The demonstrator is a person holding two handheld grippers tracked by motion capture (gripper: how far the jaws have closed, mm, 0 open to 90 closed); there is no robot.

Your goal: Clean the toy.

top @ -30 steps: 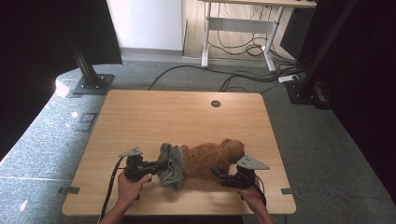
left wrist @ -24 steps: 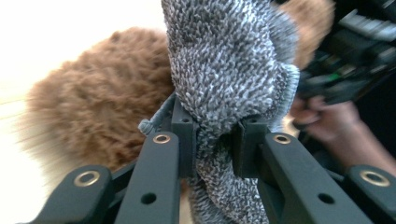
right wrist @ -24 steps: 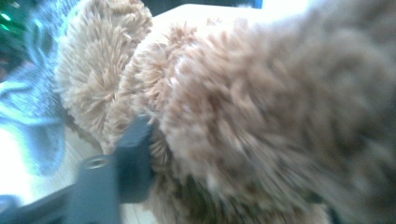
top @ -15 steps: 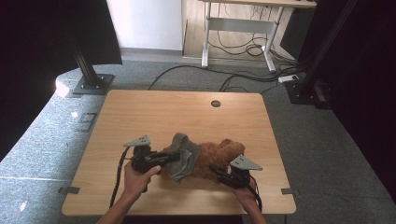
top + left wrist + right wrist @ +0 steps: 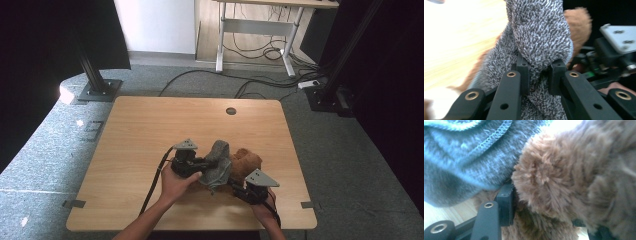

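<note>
A brown plush toy point(image 5: 246, 161) lies on the wooden table point(image 5: 150, 130), partly wrapped in a grey knitted cloth point(image 5: 218, 165). My left gripper point(image 5: 210, 162) is shut on a fold of that grey cloth point(image 5: 541, 45), which bulges up between its two jaws and is lifted off the table. My right gripper point(image 5: 239, 186) sits at the toy's near side, and the brown plush point(image 5: 574, 182) fills the gap between its jaws; its right jaw is hidden in the fur. The right gripper point(image 5: 614, 50) also shows beyond the cloth in the left gripper view.
The table has a round cable hole point(image 5: 230, 111) near its far edge. Black stand bases point(image 5: 97, 90) and cables lie on the grey floor beyond the table. A person's forearms come in from the bottom edge.
My left gripper has moved right and away from the person, lifting the grey cloth up over the plush toy. The right gripper has shifted slightly left, staying on the toy.
</note>
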